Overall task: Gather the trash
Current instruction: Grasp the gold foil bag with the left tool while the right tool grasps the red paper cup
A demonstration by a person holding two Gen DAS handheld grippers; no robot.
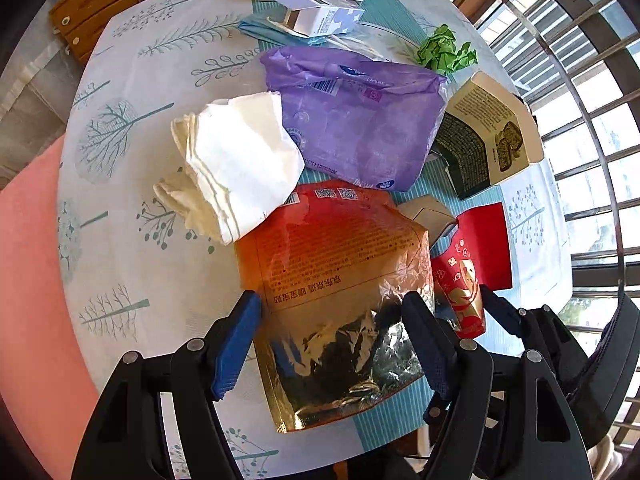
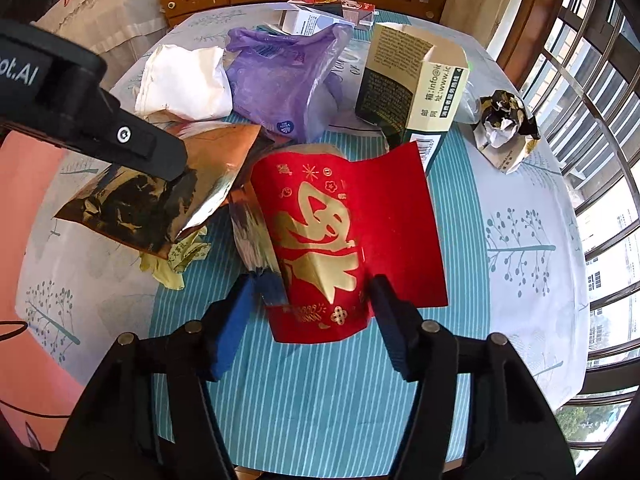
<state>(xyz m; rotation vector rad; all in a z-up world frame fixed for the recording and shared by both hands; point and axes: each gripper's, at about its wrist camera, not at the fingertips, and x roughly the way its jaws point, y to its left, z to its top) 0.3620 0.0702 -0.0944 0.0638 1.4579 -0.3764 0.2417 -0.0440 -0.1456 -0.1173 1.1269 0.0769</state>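
Straddling the foil pouch near the table's edge, the left gripper gapes; the right gripper flanks the red packet (pad contact unclear). Only the right view shows crumpled paper far right.

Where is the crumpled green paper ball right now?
In the left wrist view, the crumpled green paper ball lies at the table's far right, beyond the purple plastic bag and the cream-and-dark carton.

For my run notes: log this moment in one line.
left gripper: open, straddling foil pouch | right gripper: open, straddling red envelope
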